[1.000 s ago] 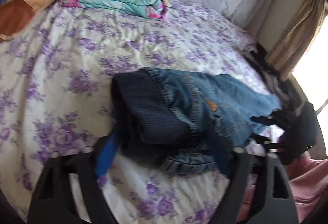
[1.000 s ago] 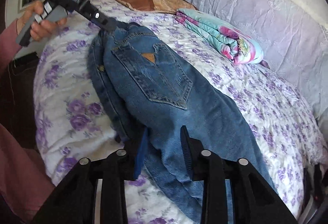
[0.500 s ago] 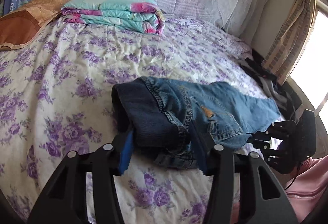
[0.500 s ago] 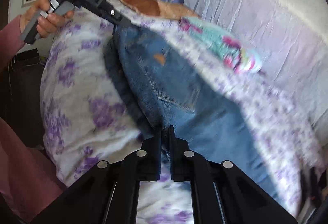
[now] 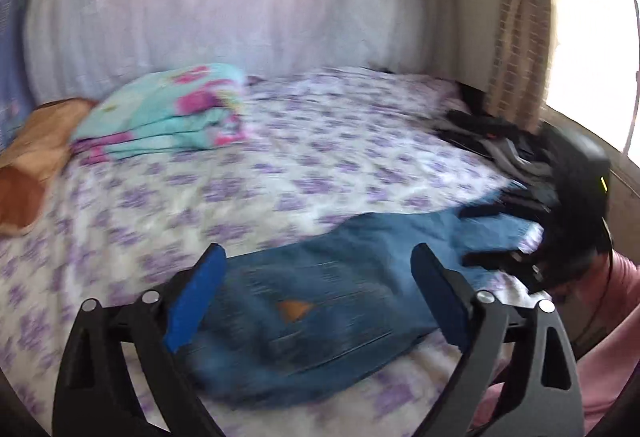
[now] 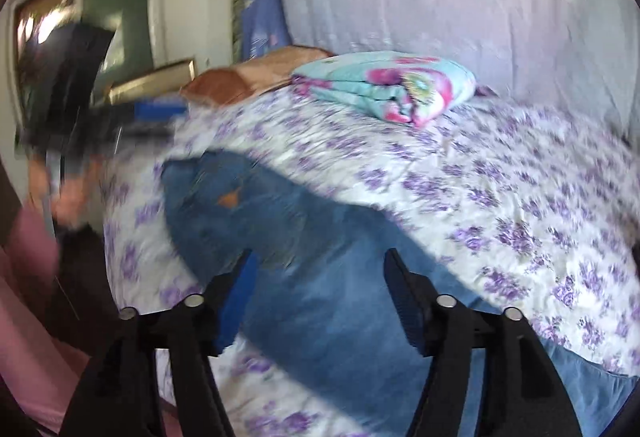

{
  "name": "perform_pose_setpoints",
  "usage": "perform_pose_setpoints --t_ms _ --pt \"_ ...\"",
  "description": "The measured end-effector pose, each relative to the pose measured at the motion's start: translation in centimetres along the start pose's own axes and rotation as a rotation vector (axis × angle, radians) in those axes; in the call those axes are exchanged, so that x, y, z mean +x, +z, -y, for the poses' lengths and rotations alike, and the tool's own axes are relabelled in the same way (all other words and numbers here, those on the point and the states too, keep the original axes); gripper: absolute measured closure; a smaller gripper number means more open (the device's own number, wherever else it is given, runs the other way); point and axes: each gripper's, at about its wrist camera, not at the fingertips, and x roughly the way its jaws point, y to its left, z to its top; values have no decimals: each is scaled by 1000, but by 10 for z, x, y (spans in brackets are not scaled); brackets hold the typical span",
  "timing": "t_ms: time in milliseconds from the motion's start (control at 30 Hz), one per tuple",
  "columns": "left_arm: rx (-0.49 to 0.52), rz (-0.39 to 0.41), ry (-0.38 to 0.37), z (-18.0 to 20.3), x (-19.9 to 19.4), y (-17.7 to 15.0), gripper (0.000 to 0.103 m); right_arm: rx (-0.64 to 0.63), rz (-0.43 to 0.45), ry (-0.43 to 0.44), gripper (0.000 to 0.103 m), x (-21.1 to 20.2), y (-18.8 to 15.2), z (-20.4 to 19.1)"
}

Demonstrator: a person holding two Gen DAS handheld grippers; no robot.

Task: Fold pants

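Note:
The blue jeans lie flat along the near edge of the bed, back pocket with an orange patch facing up. My left gripper is open and empty, held just above the waist end. In the right wrist view the jeans run from the waist at the left to the legs at the lower right. My right gripper is open and empty above the thigh part. The right gripper also shows in the left wrist view, and the left gripper shows blurred in the right wrist view. Both views are motion-blurred.
The bed has a white sheet with purple flowers. A folded turquoise and pink blanket and a brown cushion lie near the headboard. Dark clothes are piled at the bed's right side by a curtain and window.
Both grippers have let go of the jeans, opened wide and pulled back and up. The jeans have dropped flat onto the bed.

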Motion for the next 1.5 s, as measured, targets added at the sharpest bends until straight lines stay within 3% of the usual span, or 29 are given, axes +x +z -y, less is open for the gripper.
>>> perform_pose_setpoints --t_ms 100,267,500,633,767,933,1000,1100,1167,1233,1300,1367,1433,1500 --pt "32 -109 -68 29 55 -5 9 78 -33 14 31 12 21 35" --pt "32 -293 -2 36 119 -40 9 203 -165 174 31 59 32 82" --pt "63 -243 -35 34 110 -52 9 178 -368 291 31 133 32 93" --pt "54 -233 -56 32 111 -50 8 118 -474 443 33 142 32 77" --pt "37 -226 -86 28 111 -49 7 59 -509 573 31 134 33 68" --pt "43 -230 -93 29 113 -49 5 70 -600 584 31 161 26 73" --pt "41 -228 -96 29 112 -49 5 81 -633 647 31 171 23 73" --pt "39 -227 -99 28 112 -49 5 142 -612 797 30 183 24 69" --pt "39 -227 -96 28 112 -49 5 176 -549 823 31 186 32 68" --pt "41 -226 -94 29 113 -49 5 207 -464 822 36 184 43 74" --pt "40 -226 -91 29 113 -49 5 301 -462 841 55 191 46 90" --pt "40 -227 -93 28 113 -49 5 378 -497 815 87 202 36 106" --pt "42 -233 -95 28 114 -49 5 450 -517 754 87 212 21 121" --pt "49 -236 -89 29 115 -49 5 515 -518 756 84 211 15 129"
